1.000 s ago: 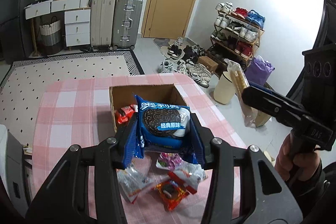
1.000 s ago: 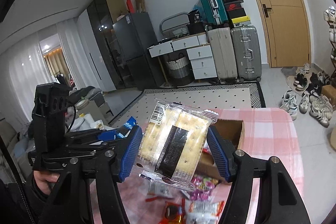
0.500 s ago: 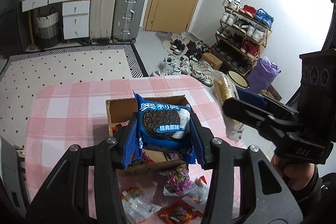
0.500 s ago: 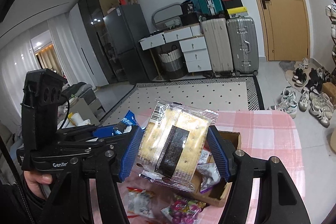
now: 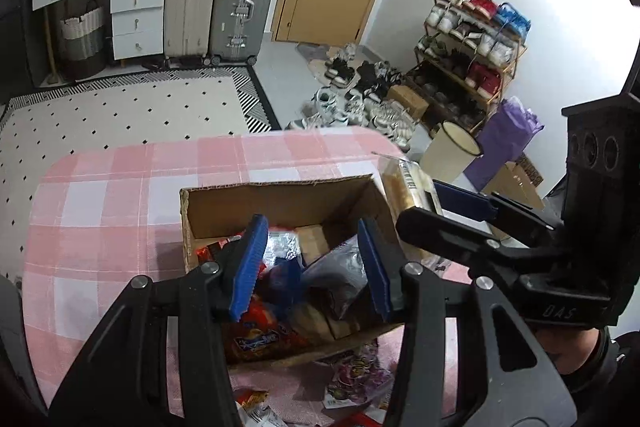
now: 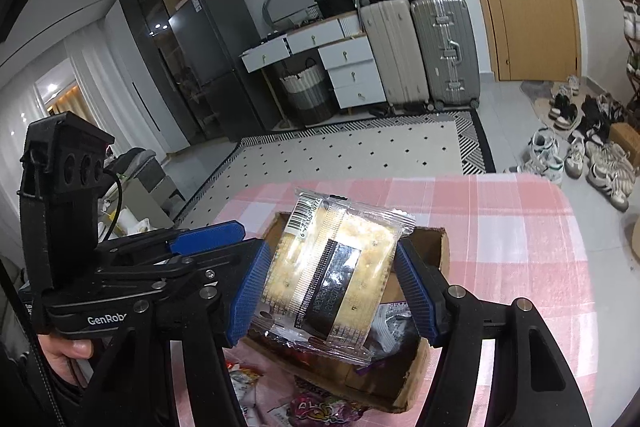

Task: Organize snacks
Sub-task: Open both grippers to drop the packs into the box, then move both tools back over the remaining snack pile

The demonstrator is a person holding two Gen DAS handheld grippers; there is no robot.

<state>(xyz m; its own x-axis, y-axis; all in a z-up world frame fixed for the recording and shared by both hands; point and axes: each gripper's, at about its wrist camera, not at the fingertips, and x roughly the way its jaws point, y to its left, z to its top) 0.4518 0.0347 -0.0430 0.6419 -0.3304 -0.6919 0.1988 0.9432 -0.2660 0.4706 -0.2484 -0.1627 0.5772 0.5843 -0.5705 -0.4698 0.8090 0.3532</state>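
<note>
A brown cardboard box (image 5: 280, 199) stands on the pink checked table and holds several snack packets. My left gripper (image 5: 310, 263) is open and empty just above the box; the blue Oreo packet (image 5: 286, 277) lies blurred inside below it. My right gripper (image 6: 330, 283) is shut on a clear cracker packet (image 6: 332, 275) and holds it above the box (image 6: 430, 251). The cracker packet also shows in the left wrist view (image 5: 408, 183) at the box's right wall. The left gripper appears in the right wrist view (image 6: 208, 235) to the left.
Loose snack packets (image 5: 356, 375) lie on the pink checked tablecloth (image 5: 100, 195) in front of the box, also seen in the right wrist view (image 6: 316, 407). Beyond the table are a dotted rug, suitcases, a shoe rack and a cream bin (image 5: 450, 151).
My left gripper has opened and let the Oreo packet drop into the box. Both grippers have moved forward and down over the box. The right gripper still holds the crackers.
</note>
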